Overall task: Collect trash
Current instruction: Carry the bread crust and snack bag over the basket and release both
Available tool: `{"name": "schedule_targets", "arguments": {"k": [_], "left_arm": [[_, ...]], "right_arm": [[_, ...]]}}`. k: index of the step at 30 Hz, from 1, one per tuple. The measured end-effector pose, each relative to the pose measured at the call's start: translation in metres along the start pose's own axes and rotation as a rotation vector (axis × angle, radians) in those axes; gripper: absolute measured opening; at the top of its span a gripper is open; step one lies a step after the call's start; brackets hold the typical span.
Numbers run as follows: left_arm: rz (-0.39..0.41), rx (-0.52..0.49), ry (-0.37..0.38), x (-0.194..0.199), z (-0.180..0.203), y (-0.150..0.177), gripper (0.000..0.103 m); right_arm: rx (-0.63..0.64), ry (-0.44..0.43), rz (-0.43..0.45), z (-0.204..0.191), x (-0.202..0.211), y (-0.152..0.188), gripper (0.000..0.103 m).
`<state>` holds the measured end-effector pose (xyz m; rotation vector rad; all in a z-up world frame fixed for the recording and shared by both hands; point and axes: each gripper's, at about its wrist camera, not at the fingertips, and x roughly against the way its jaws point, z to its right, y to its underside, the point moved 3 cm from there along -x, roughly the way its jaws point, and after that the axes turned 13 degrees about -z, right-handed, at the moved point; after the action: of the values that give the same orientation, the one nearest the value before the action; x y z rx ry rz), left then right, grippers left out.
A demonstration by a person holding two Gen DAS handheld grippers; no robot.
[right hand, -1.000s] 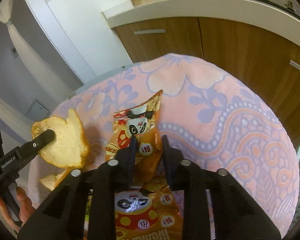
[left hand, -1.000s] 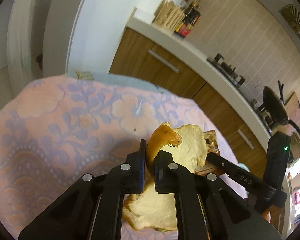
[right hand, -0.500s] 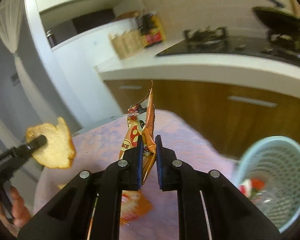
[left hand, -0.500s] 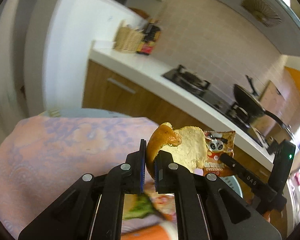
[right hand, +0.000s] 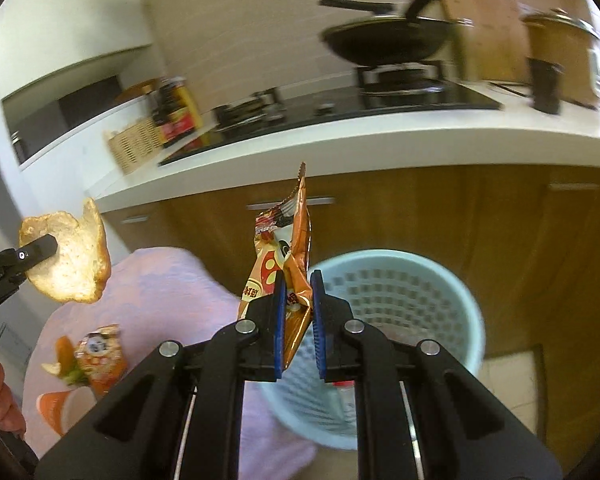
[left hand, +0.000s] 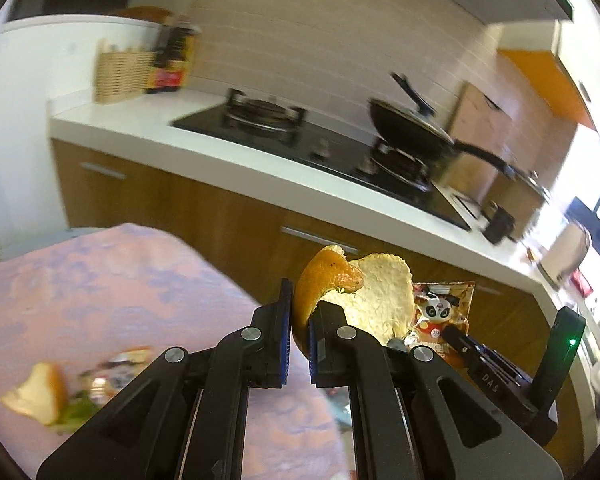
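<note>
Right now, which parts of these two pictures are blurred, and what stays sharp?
Left wrist view: the stove and pan are smeared, the window glare washes out the right edge, but the left gripper and peel are crisp. Right wrist view: the counter background streaks, while the right gripper, wrapper and bin stay fairly sharp.

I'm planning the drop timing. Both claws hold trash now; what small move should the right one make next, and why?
Probably carry the right claw a little further forward over the bin, then open. It is shut on the wrapper, whose lower end hangs near the bin's near rim rather than its middle. The left claw, shut on the peel, is further from the bin.
</note>
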<state>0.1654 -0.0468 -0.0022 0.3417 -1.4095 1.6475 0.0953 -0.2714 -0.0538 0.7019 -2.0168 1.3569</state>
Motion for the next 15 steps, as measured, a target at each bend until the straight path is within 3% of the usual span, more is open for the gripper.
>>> {"name": "schedule_targets", "arguments": {"k": [7,15], "left_arm": [[-0.086,-0.076,-0.017,-0.063,0.053,-0.004,0.005],[-0.174,-0.119,-0.055,-0.124,0.08,0.004,0.005]], "right_arm": [[-0.12,0.031,-0.097,0.062,-0.026,0.011,0.01],[-0.127,0.04,-0.21,0.073,-0.063,0.021,0.012]]}}
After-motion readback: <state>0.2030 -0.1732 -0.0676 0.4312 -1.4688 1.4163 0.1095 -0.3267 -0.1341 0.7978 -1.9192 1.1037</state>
